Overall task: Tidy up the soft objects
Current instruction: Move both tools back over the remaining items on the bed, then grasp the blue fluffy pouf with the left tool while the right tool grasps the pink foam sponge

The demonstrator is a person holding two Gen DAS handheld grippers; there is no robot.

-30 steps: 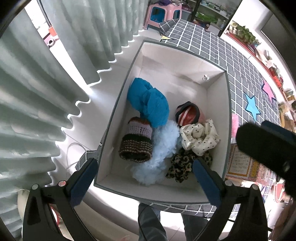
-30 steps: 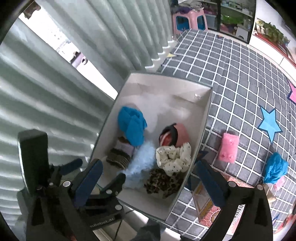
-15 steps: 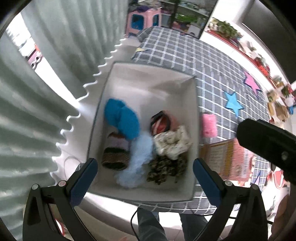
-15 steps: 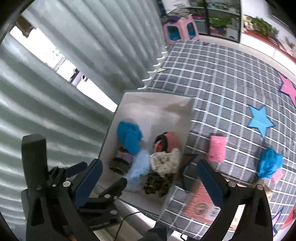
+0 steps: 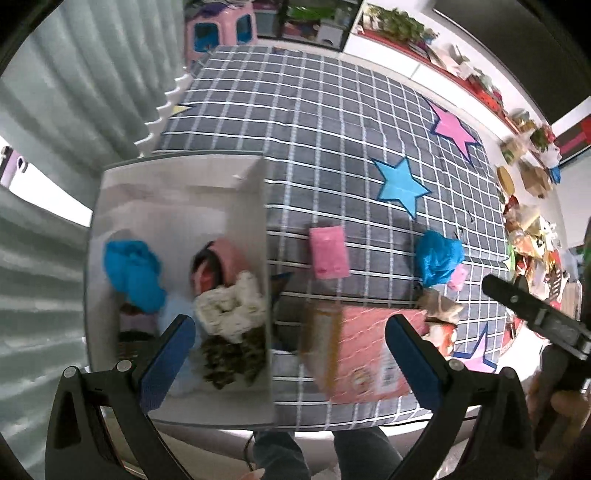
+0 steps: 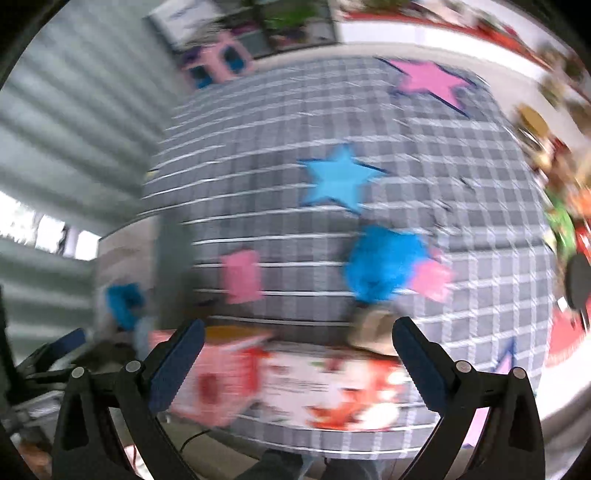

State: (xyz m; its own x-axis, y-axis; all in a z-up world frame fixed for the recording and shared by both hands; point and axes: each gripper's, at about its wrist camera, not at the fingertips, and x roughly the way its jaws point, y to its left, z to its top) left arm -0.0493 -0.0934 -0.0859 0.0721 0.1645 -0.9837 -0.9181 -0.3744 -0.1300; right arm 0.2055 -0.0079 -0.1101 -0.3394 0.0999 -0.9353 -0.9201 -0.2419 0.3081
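Note:
A white storage box (image 5: 258, 206) on the left holds several soft things: a blue cloth (image 5: 133, 269), a white dotted scrunchie (image 5: 232, 306), a leopard one (image 5: 232, 354) and a red-and-pink item (image 5: 218, 258). On the grey checked mat lie a pink cloth (image 5: 328, 251) (image 6: 242, 275), a blue fluffy item (image 5: 439, 256) (image 6: 388, 262), a small pink piece (image 5: 458, 278) and a beige item (image 5: 439, 306). My left gripper (image 5: 288, 354) is open and empty above the box's right wall. My right gripper (image 6: 295, 354) is open and empty above the mat; its view is blurred.
A pink book or carton (image 5: 362, 354) (image 6: 280, 380) lies on the mat's near edge by the box. Grey curtains (image 5: 74, 92) hang at the left. A pink stool (image 5: 221, 33) stands at the back. Cluttered shelves (image 5: 524, 206) line the right.
Both grippers have swung right, away from above the box and toward the mat. The loose pink and blue items have come into view. Both stay open and empty.

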